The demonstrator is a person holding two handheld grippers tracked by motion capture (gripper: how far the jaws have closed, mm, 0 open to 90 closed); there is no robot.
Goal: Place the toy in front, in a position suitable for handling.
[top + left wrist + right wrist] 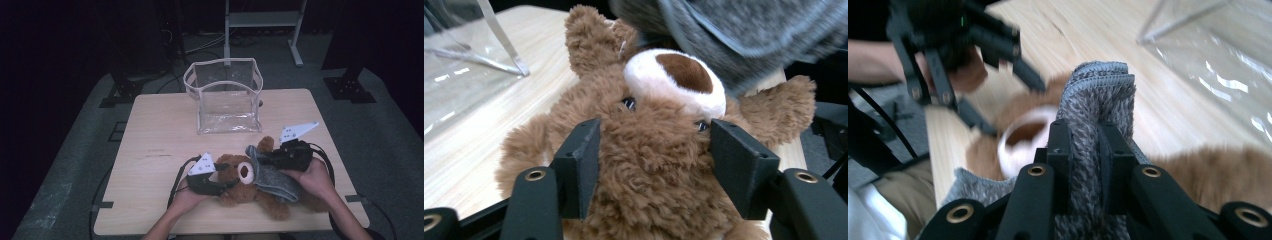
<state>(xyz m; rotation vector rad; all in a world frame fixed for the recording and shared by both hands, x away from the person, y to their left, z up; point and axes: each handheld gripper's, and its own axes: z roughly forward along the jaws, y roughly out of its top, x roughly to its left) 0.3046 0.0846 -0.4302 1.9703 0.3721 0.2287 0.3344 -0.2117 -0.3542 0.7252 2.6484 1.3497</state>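
A brown teddy bear [235, 192] lies on its back near the front edge of the wooden table [160, 130]. My left gripper [226, 183] comes in from the left, and its jaws press into the fur on both sides of the bear's head [654, 145]. A small grey fleecy garment [275, 181] drapes over the bear's chest. My right gripper [258, 159] is shut on a bunched fold of that garment [1098, 95], just above the bear's white muzzle [1023, 135]. The left gripper [1015, 110] shows beyond it in the right gripper view, blurred.
A clear plastic bag [225, 95] with a pale trimmed rim stands open and upright at the back middle of the table, a short way behind the bear. Its wall [454, 65] shows at the upper left of the left gripper view. Cables trail off the table's front edge.
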